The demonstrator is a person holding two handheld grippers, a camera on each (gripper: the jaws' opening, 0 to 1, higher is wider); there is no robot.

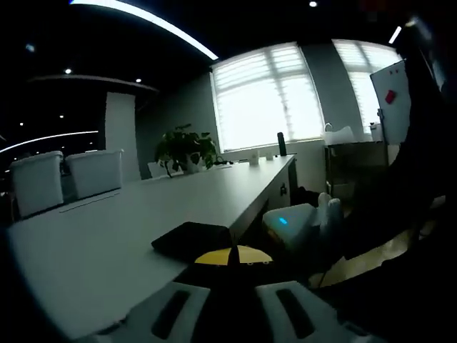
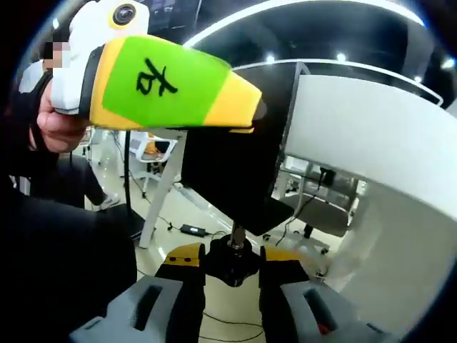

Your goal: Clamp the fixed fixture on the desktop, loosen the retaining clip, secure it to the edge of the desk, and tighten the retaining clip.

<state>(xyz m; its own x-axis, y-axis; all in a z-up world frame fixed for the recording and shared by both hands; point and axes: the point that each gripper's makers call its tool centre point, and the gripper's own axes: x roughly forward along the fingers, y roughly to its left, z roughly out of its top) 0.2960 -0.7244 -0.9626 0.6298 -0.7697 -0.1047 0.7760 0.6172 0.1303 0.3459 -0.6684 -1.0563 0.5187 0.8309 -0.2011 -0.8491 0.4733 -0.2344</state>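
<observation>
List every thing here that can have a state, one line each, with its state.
Black flat clamp fixture: at the edge of the long white desk, gripped.
Black round retaining knob: below the fixture, gripped.
Left gripper: shut on the fixture's top.
Right gripper: shut on the knob.
White window blinds: lowered, daylight coming through.
Ceiling light strip: lit.

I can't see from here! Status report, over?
Left gripper on black fixture at desk edge. Right gripper shut on knob underneath. Nothing blocking.
</observation>
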